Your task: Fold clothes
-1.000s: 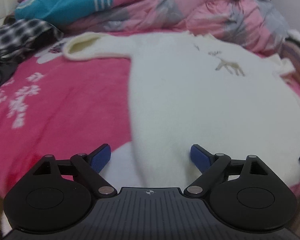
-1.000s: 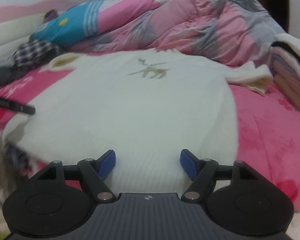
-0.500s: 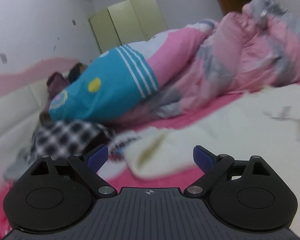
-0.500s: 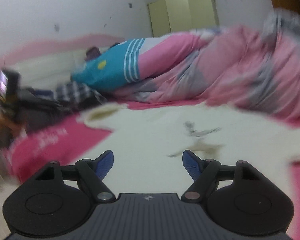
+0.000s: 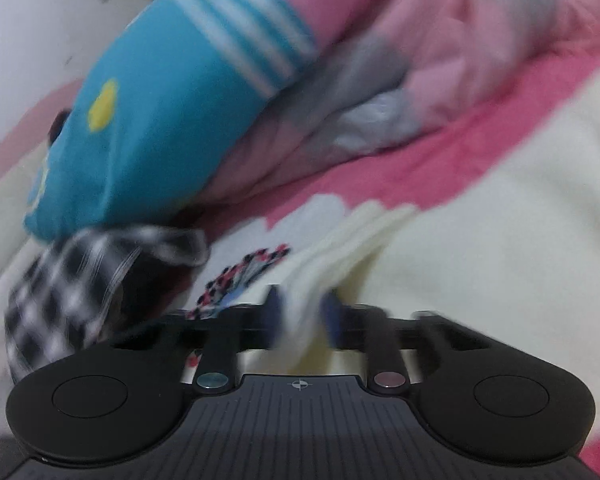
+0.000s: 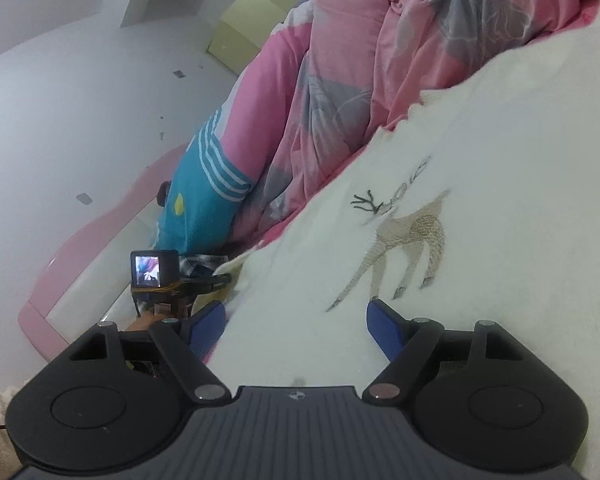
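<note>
While the cream sweater (image 6: 480, 140) lies spread on the pink bed (image 5: 400, 176), the left tongs (image 5: 300, 316) have just been closing, and their blue pads now pinch the sweater's sleeve cuff (image 5: 312, 300), probably to carry that sleeve across the body for a first fold. Just beside the cuff, on its left, lies a black-and-white checked garment (image 5: 60, 292); beyond it rest a teal striped pillow (image 5: 160, 120) and a pink-and-grey quilt (image 5: 460, 40). The right tongs (image 6: 296, 328) stand spread and empty over the sweater's body, just short of its embroidered deer (image 6: 404, 240), likely ready to pin or lift the cloth.
</note>
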Demonstrator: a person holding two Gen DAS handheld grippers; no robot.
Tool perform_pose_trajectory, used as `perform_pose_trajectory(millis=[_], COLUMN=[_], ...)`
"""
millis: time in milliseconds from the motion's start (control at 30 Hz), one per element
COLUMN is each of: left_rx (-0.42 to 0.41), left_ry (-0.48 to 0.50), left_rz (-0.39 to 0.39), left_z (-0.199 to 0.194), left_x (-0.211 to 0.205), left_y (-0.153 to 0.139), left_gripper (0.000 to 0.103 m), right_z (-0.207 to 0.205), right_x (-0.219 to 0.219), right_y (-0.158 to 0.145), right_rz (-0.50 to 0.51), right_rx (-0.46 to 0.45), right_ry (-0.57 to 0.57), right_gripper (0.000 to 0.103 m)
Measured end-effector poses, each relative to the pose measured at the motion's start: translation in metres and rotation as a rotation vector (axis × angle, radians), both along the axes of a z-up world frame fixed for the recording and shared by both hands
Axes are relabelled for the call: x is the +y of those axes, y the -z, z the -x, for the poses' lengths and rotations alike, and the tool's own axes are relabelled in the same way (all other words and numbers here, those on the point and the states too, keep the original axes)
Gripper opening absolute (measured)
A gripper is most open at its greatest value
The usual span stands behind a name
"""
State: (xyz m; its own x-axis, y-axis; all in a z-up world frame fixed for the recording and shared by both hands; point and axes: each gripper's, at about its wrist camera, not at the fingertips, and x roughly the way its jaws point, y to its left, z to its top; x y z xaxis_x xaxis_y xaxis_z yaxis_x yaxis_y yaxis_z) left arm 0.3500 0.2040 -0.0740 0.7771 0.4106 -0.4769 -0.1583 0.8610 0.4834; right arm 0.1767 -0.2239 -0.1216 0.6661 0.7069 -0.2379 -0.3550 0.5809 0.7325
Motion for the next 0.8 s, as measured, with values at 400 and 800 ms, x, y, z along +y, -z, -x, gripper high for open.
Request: perform_pose_trajectory(millis=[400, 800], left_rx=[-0.280, -0.045], left_ry=[-0.584, 0.037], left_rz=[0.660, 0.593], left_z=[0.129, 0.064], left_x=[0.213, 0.071], left_y=[-0.018, -0.034], left_gripper=[0.040, 0.043], right_z=[0.002, 0.001], right_x=[-0.005, -0.009], right_y=[0.002, 0.005], right_rz=[-0.029, -0.064], right_rx=[0.005, 0.011], right_ry=[-0.007, -0.011], right_gripper=[0.081, 0.081])
